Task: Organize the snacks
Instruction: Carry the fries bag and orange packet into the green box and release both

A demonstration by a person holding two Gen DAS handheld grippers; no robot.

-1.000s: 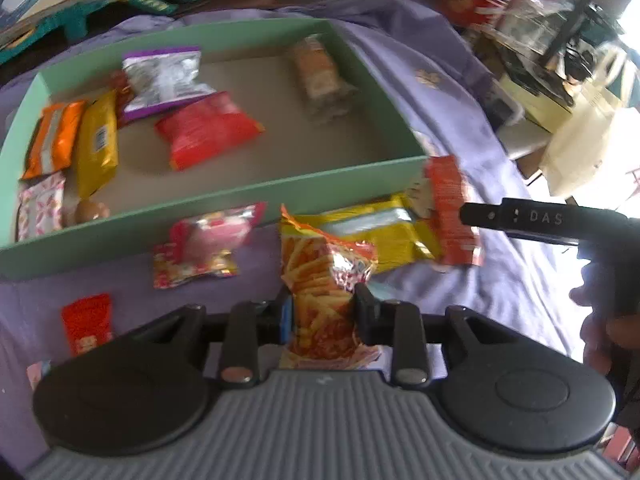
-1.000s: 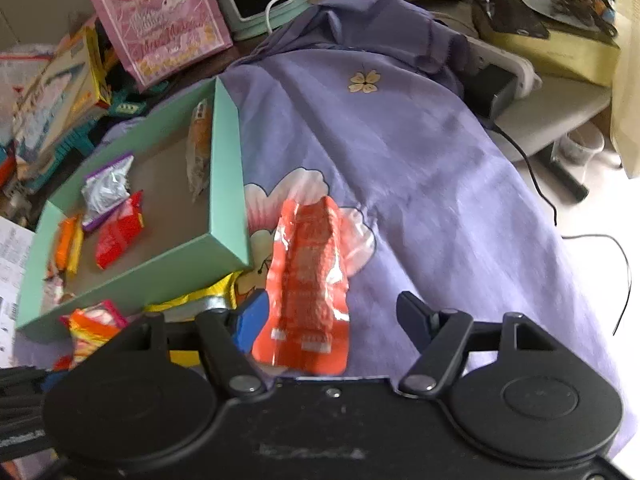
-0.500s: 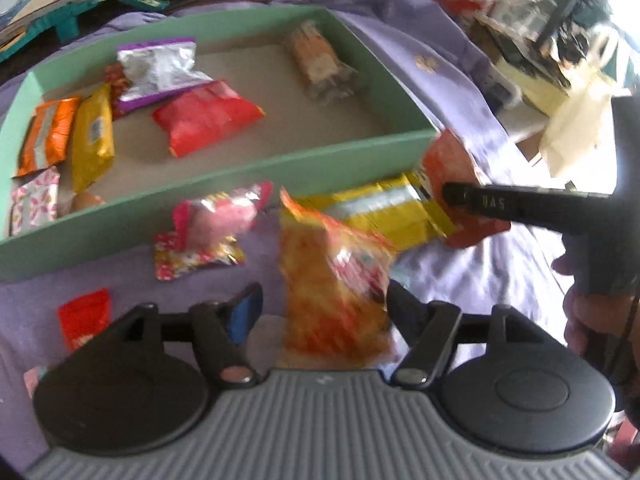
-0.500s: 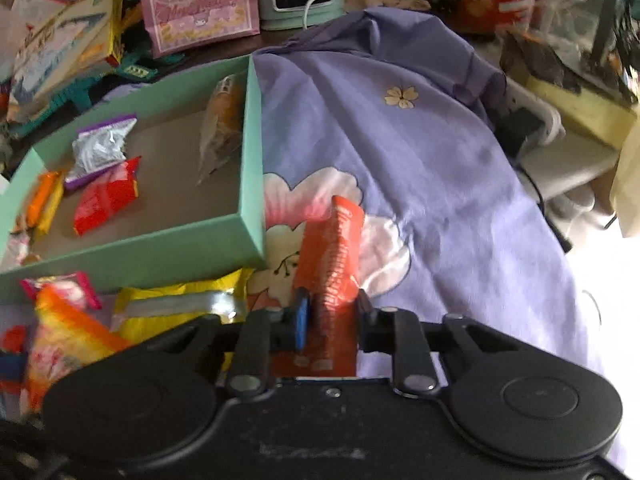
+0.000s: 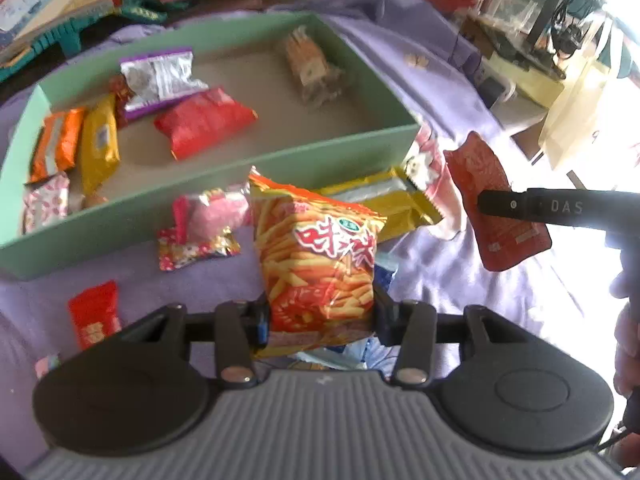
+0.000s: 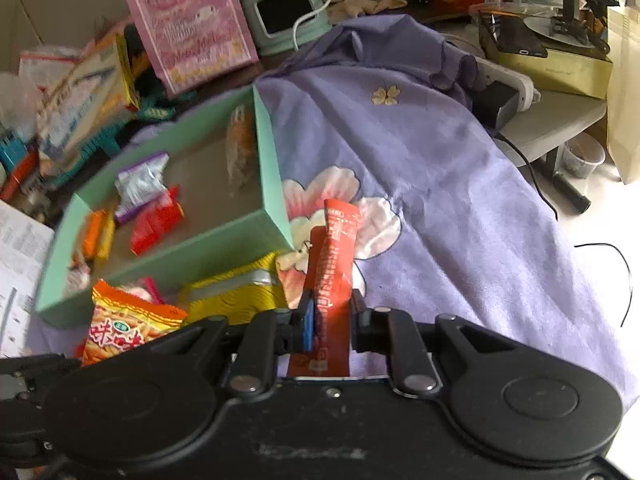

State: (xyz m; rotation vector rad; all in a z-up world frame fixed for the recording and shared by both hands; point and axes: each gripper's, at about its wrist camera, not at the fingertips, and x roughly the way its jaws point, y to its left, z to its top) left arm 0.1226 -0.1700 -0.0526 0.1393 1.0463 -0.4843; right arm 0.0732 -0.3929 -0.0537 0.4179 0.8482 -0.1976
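My left gripper (image 5: 320,312) is shut on an orange fries-snack bag (image 5: 316,252) and holds it upright above the purple cloth, just in front of the green box (image 5: 120,216). The bag also shows in the right wrist view (image 6: 128,320). My right gripper (image 6: 330,316) is shut on a long red-orange packet (image 6: 334,256), lifted off the cloth beside the box's near right corner (image 6: 280,216); the packet shows in the left wrist view (image 5: 492,204). The box holds several snack packets.
A yellow packet (image 5: 384,204), a pink packet (image 5: 208,220) and a small red packet (image 5: 94,312) lie on the cloth in front of the box. A pink gift bag (image 6: 192,28), books and clutter stand behind. The cloth drops off at the right.
My left gripper opened, then closed again on the fries bag, which now stands upright and lifted. My right gripper closed on the red-orange packet and raised it off the cloth.
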